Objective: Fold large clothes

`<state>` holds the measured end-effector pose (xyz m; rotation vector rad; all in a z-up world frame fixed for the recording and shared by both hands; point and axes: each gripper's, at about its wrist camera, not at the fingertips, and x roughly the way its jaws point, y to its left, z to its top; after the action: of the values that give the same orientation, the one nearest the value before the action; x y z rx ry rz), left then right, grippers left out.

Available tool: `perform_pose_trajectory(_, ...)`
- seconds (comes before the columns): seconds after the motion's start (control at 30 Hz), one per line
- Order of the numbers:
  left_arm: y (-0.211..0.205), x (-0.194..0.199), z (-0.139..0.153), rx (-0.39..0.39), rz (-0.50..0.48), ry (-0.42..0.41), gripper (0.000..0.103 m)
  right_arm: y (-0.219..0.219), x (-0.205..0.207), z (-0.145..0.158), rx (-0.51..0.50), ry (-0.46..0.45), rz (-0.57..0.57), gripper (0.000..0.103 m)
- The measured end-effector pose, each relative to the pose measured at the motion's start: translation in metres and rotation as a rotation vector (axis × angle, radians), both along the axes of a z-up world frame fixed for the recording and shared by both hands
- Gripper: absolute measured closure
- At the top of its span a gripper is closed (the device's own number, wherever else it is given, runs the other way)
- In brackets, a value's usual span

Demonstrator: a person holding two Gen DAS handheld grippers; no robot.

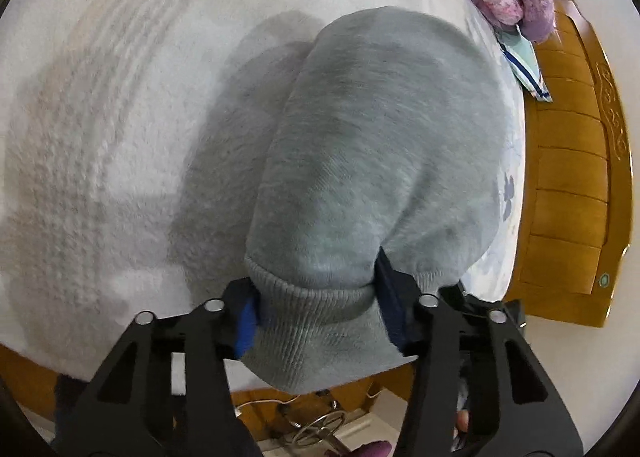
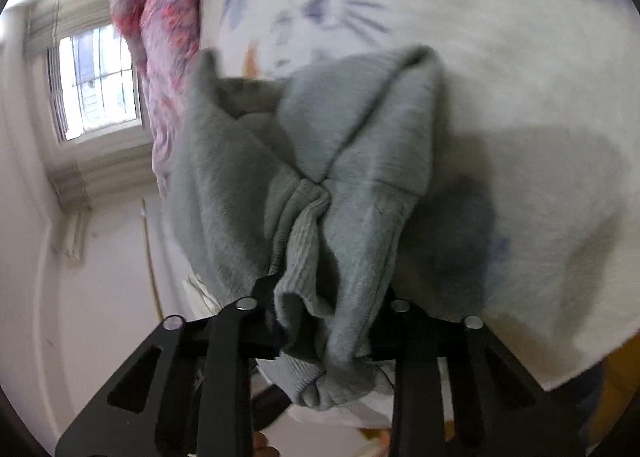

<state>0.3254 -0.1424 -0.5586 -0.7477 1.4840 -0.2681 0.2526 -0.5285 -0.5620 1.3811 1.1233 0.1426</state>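
- left wrist view: the left gripper (image 1: 320,321) has its fingers (image 1: 245,323) clamped on the ribbed hem of a grey sweater (image 1: 372,145), which bunches thick between them
- the sweater hangs away from that grip and drapes down onto the bed (image 1: 120,117), so it's partly lifted, partly lying on the white blanket
- right wrist view: the right gripper (image 2: 326,331) is pinched on another bunch of the same sweater (image 2: 320,161), a gathered ribbed edge plus loose fleece, fingers close together on the cloth
- looks to me like the lift-and-spread step: both edges caught, nothing laid flat yet, no fold made
- next move probably needs both hands pulled apart to take out the slack, then the sweater laid smooth on the bed before any fold
- right-hand bunch is messy, several layers twisted in, so it might need a regrip on one clean edge
- textures: soft brushed fleece body, tighter ribbed knit at the hem, floppy and heavy-ish, will sag and crease
- blanket is fuzzy with a faint woven pattern
- a pink-purple fluffy blanket (image 2: 160,17) is piled at the bed's far edge
- wooden bed frame (image 1: 572,193) alongside
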Motion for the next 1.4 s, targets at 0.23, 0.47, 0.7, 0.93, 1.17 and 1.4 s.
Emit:
perform_pose_trajectory(0.23, 0.012, 0.032, 0.077, -0.009, 0.015, -0.08, 0.062, 0.01, 0.044, 0.077, 0.038, -0.084, 0.068, 0.083)
perform_pose_trajectory(0.47, 0.04, 0.06, 0.146, -0.015, 0.086, -0.195, 0.064, 0.037, 0.097, 0.144, 0.02, -0.186, 0.165, 0.084)
perform_pose_trajectory(0.7, 0.103, 0.073, 0.195, -0.01, 0.186, -0.304, 0.065, 0.114, 0.144, 0.196, 0.019, -0.3, 0.291, 0.084)
perform_pose_trajectory(0.93, 0.217, 0.091, 0.231, 0.044, 0.257, -0.396, 0.065, 0.251, 0.187, 0.22, 0.041, -0.377, 0.394, 0.084)
perform_pose_trajectory(1.17, 0.385, 0.101, 0.263, 0.105, 0.325, -0.479, 0.065, 0.422, 0.235, 0.242, 0.072, -0.474, 0.475, 0.084)
perform_pose_trajectory(1.4, 0.546, 0.124, 0.315, 0.212, 0.39, -0.641, 0.065, 0.591, 0.285, 0.267, 0.166, -0.593, 0.524, 0.084)
